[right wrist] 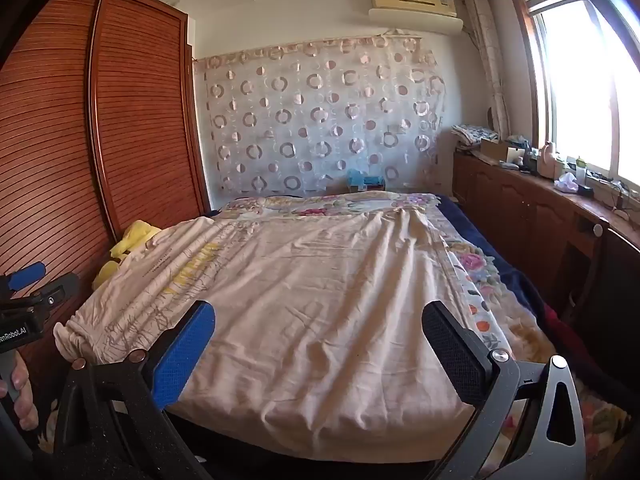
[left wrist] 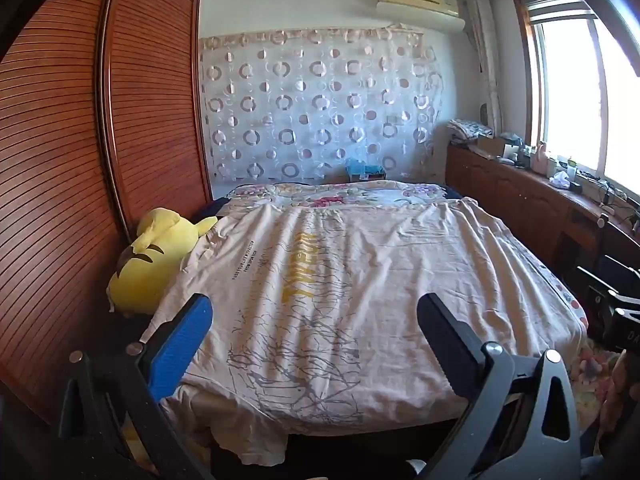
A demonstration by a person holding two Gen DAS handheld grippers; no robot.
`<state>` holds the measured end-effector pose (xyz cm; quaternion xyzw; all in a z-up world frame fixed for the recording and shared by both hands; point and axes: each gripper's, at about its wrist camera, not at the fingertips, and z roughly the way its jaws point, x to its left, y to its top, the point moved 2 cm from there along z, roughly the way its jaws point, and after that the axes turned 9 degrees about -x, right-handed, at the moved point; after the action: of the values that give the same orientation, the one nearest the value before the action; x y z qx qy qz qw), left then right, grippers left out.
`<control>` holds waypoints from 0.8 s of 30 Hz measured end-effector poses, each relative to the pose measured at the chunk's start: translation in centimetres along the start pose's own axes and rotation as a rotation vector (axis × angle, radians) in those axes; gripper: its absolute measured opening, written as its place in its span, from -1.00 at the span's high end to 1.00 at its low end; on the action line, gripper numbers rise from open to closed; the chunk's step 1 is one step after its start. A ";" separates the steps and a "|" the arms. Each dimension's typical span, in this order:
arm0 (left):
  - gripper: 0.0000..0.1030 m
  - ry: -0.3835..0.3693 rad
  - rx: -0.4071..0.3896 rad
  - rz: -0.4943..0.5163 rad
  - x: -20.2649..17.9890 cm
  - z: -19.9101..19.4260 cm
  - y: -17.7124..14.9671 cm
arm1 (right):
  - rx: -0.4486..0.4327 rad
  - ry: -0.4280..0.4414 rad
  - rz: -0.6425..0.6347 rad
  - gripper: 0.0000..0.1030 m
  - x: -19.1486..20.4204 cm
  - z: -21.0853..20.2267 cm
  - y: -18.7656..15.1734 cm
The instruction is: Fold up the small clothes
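Note:
A pale pink T-shirt (left wrist: pixel 340 292) with yellow lettering and grey line print lies spread flat over the bed; it also shows in the right wrist view (right wrist: pixel 320 300). My left gripper (left wrist: pixel 314 320) is open and empty, its jaws wide apart above the shirt's near hem, on the printed left part. My right gripper (right wrist: pixel 318 324) is open and empty above the plain right part near the hem. The left gripper (right wrist: pixel 28 280) also shows at the left edge of the right wrist view, held by a hand.
A yellow plush toy (left wrist: pixel 154 258) lies at the bed's left edge against the slatted wooden wardrobe (left wrist: pixel 80 160). A floral bedspread (right wrist: pixel 472 268) lies under the shirt. A wooden cabinet (right wrist: pixel 540 208) with clutter runs under the window on the right.

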<state>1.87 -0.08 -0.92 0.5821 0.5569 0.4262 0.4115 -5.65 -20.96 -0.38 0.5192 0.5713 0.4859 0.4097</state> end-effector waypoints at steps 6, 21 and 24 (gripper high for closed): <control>-0.99 0.001 0.002 0.000 -0.7 0.2 0.2 | 0.009 -0.005 -0.014 -1.00 0.1 0.1 -0.1; -0.99 -0.003 -0.021 -0.003 -0.1 -0.4 -0.2 | 0.010 -0.008 -0.021 -1.00 0.5 0.1 -0.1; -0.99 -0.006 -0.024 -0.005 0.1 -0.4 -0.2 | 0.010 -0.009 -0.021 -1.00 0.4 0.1 -0.1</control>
<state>1.41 0.03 -0.98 0.5770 0.5518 0.4301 0.4214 -5.62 -20.53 -0.45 0.5172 0.5773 0.4765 0.4149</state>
